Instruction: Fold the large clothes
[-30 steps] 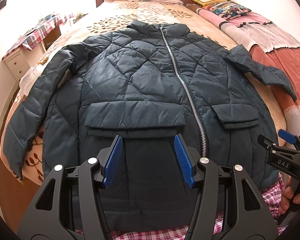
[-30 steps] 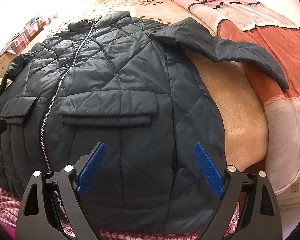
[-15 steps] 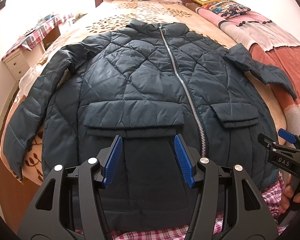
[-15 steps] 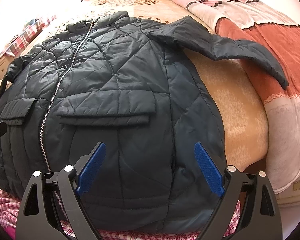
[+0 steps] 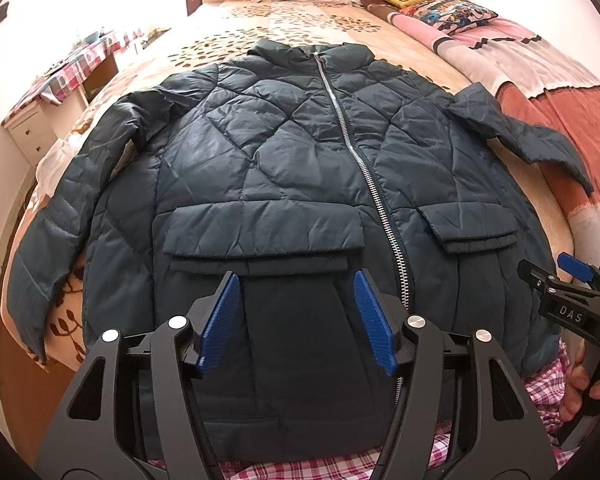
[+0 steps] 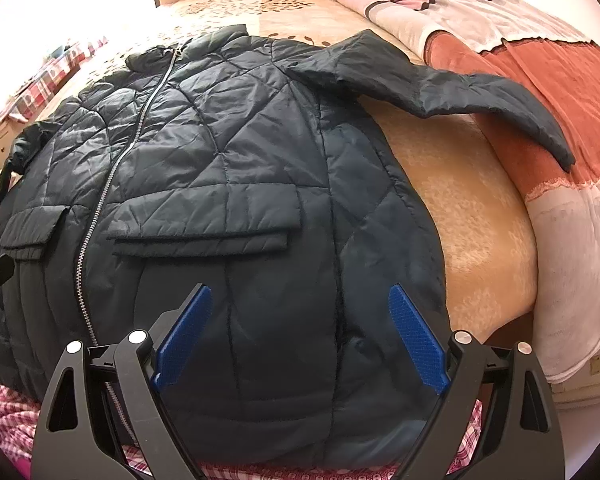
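Observation:
A dark blue quilted jacket [image 5: 292,168] lies front up and zipped on the bed, collar at the far end, hem nearest me. Its left sleeve [image 5: 48,248] hangs over the bed's side. The right sleeve [image 6: 460,84] stretches out onto the quilt. My left gripper [image 5: 295,276] hovers over the lower hem below the left pocket flap; its jaws are opening with nothing between them. My right gripper [image 6: 301,289] stands wide open above the hem on the jacket's right half, holding nothing. It also shows at the right edge of the left wrist view as the right gripper [image 5: 572,280].
A pink, white and red quilt [image 6: 560,80] covers the bed's right side, with patterned pillows [image 5: 440,4] near the headboard. A white bedside cabinet [image 5: 32,132] under a plaid cloth stands to the left. Pink checked fabric [image 5: 540,396] lies under the hem. A hand [image 5: 588,376] grips the right gripper.
The left gripper's blue pads have spread slightly wider apart. The jacket and both hands stay where they were.

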Demonstrator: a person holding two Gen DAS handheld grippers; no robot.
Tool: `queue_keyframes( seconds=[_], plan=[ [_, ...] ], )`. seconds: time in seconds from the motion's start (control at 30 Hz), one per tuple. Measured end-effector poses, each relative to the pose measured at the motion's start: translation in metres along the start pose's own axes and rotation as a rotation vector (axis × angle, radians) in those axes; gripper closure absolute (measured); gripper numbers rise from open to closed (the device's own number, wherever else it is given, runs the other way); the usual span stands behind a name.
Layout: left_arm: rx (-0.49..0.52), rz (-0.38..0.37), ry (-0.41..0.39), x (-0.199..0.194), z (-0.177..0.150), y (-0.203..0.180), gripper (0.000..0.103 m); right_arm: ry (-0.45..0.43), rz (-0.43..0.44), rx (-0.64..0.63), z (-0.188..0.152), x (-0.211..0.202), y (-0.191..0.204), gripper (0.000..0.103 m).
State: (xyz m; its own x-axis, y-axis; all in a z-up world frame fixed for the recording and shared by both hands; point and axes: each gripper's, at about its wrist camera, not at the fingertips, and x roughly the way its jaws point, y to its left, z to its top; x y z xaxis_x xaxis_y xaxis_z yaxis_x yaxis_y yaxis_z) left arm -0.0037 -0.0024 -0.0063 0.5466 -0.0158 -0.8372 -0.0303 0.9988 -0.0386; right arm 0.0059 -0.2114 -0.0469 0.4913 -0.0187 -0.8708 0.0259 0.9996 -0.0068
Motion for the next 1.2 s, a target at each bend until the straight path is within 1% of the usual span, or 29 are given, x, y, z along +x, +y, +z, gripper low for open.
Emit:
queue_keyframes(
  seconds=[0.3,0.53,1.0,1.2],
  plan=[
    [0.029,0.002,0.006,0.001,0.007,-0.004,0.038,-0.013,-0.002,0.044,0.005,0.000,-0.012,0.015],
    [0.047,-0.008,0.010,0.003,0.016,-0.010,0.036,-0.028,-0.008,0.096,0.014,0.001,-0.032,0.015],
    [0.083,-0.024,0.017,0.011,0.040,-0.025,0.034,-0.068,-0.027,0.307,0.054,0.008,-0.111,0.015],
    [0.097,-0.022,0.030,0.017,0.045,-0.031,0.034,-0.104,-0.005,0.419,0.088,0.022,-0.158,0.014]
  ],
)
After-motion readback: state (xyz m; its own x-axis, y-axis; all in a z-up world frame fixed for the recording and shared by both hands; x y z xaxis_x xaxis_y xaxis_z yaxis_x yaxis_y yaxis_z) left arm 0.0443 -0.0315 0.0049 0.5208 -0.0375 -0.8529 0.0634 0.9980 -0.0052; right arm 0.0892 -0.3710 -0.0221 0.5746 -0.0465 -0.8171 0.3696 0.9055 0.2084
